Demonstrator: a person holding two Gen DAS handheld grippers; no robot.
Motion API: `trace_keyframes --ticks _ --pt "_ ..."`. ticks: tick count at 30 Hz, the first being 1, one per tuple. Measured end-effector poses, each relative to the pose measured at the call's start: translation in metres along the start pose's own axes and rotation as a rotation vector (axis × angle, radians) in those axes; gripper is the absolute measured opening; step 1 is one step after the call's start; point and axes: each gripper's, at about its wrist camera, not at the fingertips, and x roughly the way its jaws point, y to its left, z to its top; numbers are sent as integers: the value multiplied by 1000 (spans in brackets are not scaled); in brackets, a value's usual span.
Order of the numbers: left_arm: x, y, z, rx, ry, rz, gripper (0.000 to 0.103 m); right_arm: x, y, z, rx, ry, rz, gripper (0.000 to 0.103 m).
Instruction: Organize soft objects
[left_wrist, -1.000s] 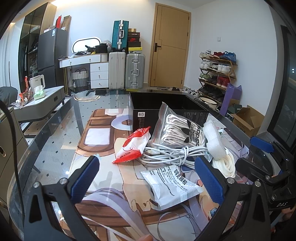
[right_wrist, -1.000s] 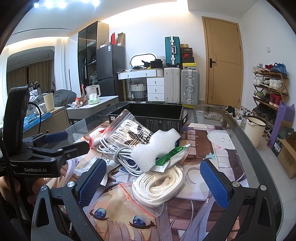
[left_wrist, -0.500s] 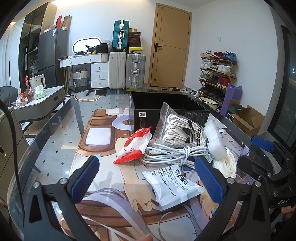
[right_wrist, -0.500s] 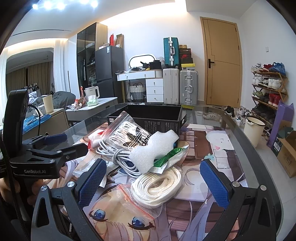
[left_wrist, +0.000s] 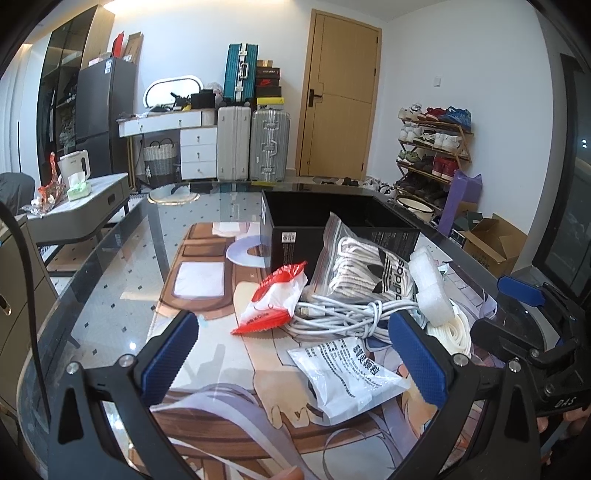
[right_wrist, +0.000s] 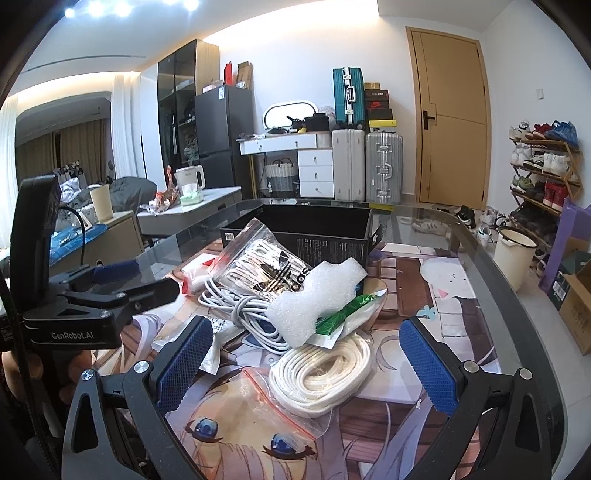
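A pile of soft items lies on the glass table in front of an open black box (left_wrist: 332, 218) (right_wrist: 314, 236). It holds a red and white packet (left_wrist: 273, 299), a clear bag of Adidas socks (left_wrist: 365, 269) (right_wrist: 258, 266), a coiled white cable (left_wrist: 340, 314) (right_wrist: 243, 314), a white foam piece (left_wrist: 432, 291) (right_wrist: 314, 299), a white printed pouch (left_wrist: 351, 373), a green and white packet (right_wrist: 351, 314) and a bagged white cord coil (right_wrist: 321, 373). My left gripper (left_wrist: 291, 354) is open and empty near the pouch. My right gripper (right_wrist: 303, 363) is open and empty around the cord coil's near side.
The table carries an anime-print mat (right_wrist: 424, 295) under glass. Its curved edge (right_wrist: 517, 314) runs along the right. A side table with a kettle (left_wrist: 77, 170) stands to the left. Suitcases (left_wrist: 255, 144), a door and a shoe rack (left_wrist: 432, 155) stand behind.
Both grippers have crept slightly forward toward the pile. Both stay open and nothing on the table has moved.
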Motion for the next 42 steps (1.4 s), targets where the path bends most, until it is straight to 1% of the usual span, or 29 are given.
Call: trace_keyframes --ticks 2,7,11,14,16,22,24,28,32,35,42 --pt "0 1 1 6 -4 -4 103 3 0 2 -3 16 -5 103" --pt "3 4 3 8 17 -1 103 12 -4 8 2 52 -16 103" --pt "7 8 5 7 22 16 103 21 -6 14 13 81 4 103" --pt "11 10 6 8 36 25 103 24 -10 20 36 84 33 103" --pt "13 11 7 8 39 30 103 28 -11 23 37 89 38 102" --pt "18 15 11 4 46 16 103 39 -11 28 43 107 63 94" --pt "19 17 11 1 48 1 103 43 -11 30 43 116 70 89" --pt "21 22 13 -22 50 -13 103 53 -11 32 42 131 75 87" --pt "24 23 16 -8 52 -3 103 63 -15 33 76 157 100 80" --pt "25 22 19 11 47 5 103 68 -18 34 81 166 92 78" --pt "33 22 21 29 57 1 103 78 -21 32 99 193 89 66"
